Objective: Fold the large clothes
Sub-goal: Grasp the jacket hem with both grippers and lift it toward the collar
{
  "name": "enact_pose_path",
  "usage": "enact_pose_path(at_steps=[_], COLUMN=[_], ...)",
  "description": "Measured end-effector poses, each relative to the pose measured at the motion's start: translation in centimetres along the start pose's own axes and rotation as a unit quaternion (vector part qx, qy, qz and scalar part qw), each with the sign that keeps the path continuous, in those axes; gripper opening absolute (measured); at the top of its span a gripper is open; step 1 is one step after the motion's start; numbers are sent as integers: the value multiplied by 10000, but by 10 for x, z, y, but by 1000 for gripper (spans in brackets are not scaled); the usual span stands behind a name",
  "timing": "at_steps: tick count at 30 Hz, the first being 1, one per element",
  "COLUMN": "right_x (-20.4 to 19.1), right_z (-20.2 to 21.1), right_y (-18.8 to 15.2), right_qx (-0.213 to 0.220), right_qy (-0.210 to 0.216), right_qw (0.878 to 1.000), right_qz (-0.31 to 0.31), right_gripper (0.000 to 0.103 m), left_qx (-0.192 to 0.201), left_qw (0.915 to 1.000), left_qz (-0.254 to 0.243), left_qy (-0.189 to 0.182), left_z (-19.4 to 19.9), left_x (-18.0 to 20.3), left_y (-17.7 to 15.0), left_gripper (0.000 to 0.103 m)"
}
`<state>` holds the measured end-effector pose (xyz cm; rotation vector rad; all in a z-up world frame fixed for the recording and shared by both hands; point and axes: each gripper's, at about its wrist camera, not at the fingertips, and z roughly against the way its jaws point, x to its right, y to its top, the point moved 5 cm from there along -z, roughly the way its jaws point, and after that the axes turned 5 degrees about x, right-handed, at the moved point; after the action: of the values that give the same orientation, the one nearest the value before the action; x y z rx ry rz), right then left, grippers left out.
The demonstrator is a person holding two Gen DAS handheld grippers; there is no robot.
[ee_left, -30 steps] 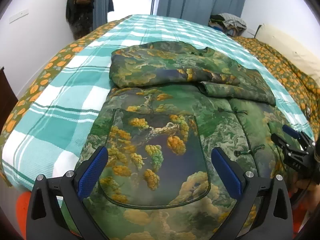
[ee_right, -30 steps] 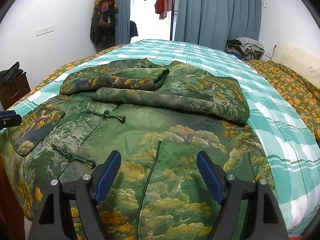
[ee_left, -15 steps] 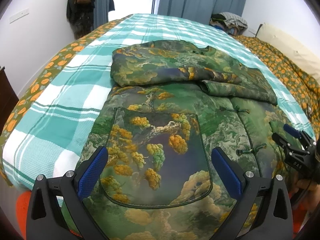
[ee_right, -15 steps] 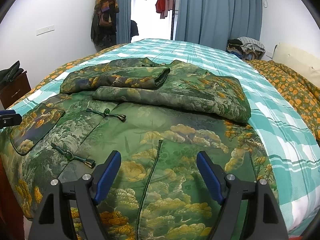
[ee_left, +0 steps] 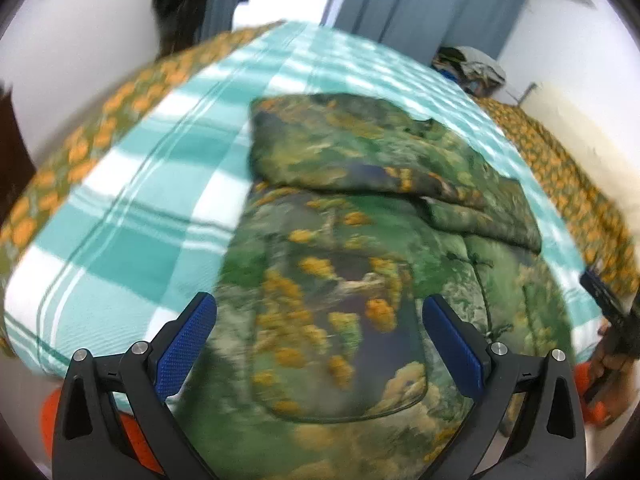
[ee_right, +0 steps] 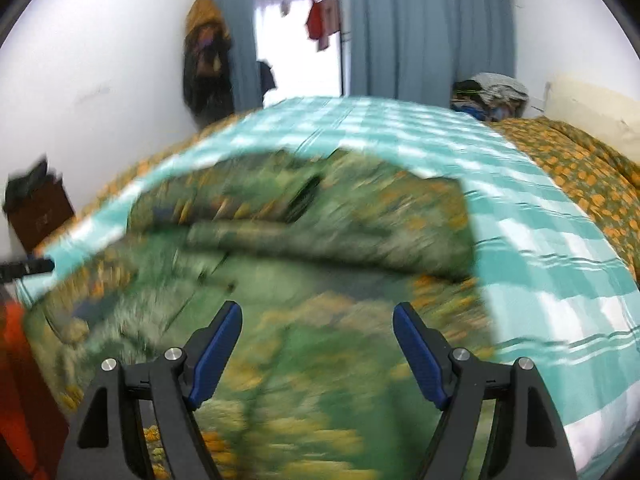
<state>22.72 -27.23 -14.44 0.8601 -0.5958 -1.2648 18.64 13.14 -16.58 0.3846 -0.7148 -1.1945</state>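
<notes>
A large green jacket with yellow tree print lies on the bed, its sleeves folded across the upper part and its hem hanging over the near edge. It also fills the right wrist view, blurred. My left gripper is open and empty above the jacket's pocket near the hem. My right gripper is open and empty above the hem's right half. The right gripper shows at the left wrist view's right edge.
The bed has a teal-and-white checked cover and an orange-flowered quilt on the right. Clothes are piled at the far end by blue curtains. A dark cabinet stands at the left wall.
Both views have tilted upward and gone blurry with motion; the grippers are moving over the hem. Both stay open and empty.
</notes>
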Motion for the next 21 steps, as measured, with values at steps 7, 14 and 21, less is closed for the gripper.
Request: enact_pose_path(at_steps=[7, 14, 21], right_x=[99, 91, 58], right_z=[32, 21, 13], right_y=[-45, -101, -102], right_qx=[-1574, -2659, -2959], right_qy=[-136, 156, 759], right_qw=[9852, 9595, 9513], right_qz=[-660, -921, -401], right_gripper=[80, 80, 29], left_qx=[-1204, -1422, -1776], left_qw=[9916, 9897, 9828], left_qz=[444, -10, -256], left_qy=[-175, -146, -440], left_z=[-28, -36, -29], left_x=[-51, -38, -22], left_y=[-30, -42, -56], left_gripper=[102, 102, 61])
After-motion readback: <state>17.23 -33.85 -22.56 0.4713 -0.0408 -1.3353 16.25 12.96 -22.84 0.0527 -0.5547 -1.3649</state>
